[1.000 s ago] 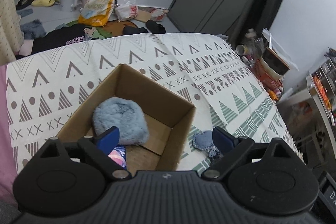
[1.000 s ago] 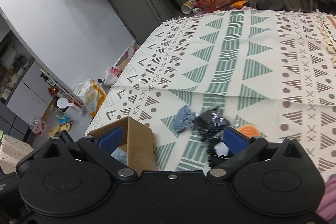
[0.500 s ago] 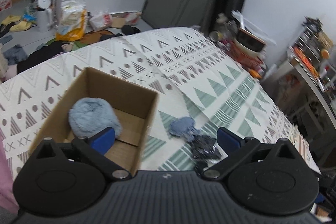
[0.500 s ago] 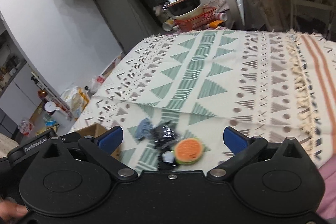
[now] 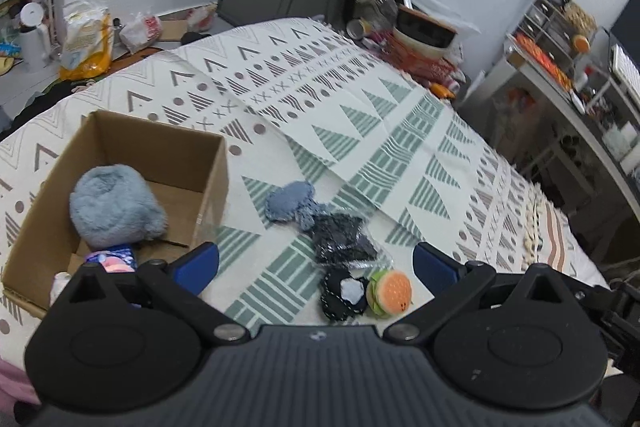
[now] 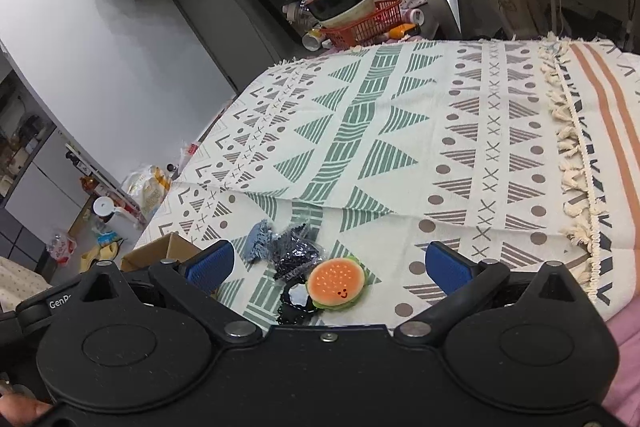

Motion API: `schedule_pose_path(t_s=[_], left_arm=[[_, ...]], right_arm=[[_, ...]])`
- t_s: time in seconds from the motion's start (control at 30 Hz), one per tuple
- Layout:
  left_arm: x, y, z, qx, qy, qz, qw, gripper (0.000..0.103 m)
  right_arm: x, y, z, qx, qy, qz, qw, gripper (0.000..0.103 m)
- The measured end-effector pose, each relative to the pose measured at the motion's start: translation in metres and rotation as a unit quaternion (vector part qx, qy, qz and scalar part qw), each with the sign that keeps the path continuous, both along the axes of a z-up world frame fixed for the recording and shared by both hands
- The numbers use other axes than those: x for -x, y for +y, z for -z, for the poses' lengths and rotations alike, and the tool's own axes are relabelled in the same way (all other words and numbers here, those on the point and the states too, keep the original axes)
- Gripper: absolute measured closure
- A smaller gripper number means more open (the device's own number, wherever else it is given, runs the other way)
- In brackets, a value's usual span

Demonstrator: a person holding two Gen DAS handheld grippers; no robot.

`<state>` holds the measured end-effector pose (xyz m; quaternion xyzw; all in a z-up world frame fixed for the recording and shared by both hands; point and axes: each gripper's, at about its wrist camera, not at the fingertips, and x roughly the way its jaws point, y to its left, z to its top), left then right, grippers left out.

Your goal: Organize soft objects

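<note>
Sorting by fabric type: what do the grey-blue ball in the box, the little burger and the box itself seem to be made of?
Grey-blue ball: long-pile plush or faux fur, matte, judging by its fuzzy outline.
Burger: soft plush or felt, matte; it has a stitched-looking smile and layered green and tan edges, though the fibre is unclear.
Box: plain brown corrugated cardboard, unprinted, with raw cut edges and folded flaps.

The cardboard box [image 6: 160, 253] is mostly hidden behind the right gripper's body in the right wrist view. In the left wrist view, the pink-and-blue item [image 5: 114, 259] under the fluffy blue toy [image 5: 114, 207] is half covered, its kind unclear.
</note>
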<state>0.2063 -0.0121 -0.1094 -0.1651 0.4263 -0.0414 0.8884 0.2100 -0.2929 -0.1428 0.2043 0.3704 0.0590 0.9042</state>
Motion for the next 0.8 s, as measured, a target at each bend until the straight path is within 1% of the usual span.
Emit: schedule_pose_path(t_s=[0.17, 0.33, 0.43, 0.47, 0.53, 0.57, 0.63, 0.8], left_arm=[[0.000, -0.018, 0.007, -0.017, 0.006, 0.022, 0.9996, 0.001], [-0.005, -0.029, 0.024, -0.030, 0.022, 0.026, 0.9990, 0.001], [-0.011, -0.031, 0.034, -0.026, 0.036, 0.020, 0.9988, 0.002], [-0.012, -0.032, 0.038, -0.027, 0.039, 0.018, 0.9987, 0.002], [-0.016, -0.034, 0.045, -0.031, 0.044, 0.010, 0.9985, 0.003], [-0.018, -0.035, 0.049, -0.034, 0.046, 0.004, 0.9984, 0.003], [-0.021, -0.035, 0.057, -0.031, 0.046, -0.005, 0.9985, 0.004], [-0.031, -0.038, 0.077, -0.024, 0.060, -0.024, 0.9976, 0.009]], right_arm=[[-0.007, -0.006, 0.019, -0.036, 0.016, -0.009, 0.999, 0.000], [-0.014, -0.011, 0.039, -0.058, 0.031, -0.003, 0.998, 0.000], [-0.020, -0.011, 0.049, -0.061, 0.035, -0.002, 0.998, 0.003], [-0.022, -0.013, 0.053, -0.068, 0.036, 0.002, 0.997, 0.006], [-0.028, -0.016, 0.062, -0.087, 0.039, 0.009, 0.995, 0.007], [-0.031, -0.017, 0.066, -0.092, 0.042, 0.013, 0.995, 0.011], [-0.038, -0.017, 0.074, -0.092, 0.049, 0.017, 0.994, 0.014], [-0.047, -0.016, 0.089, -0.107, 0.063, 0.003, 0.992, 0.014]])
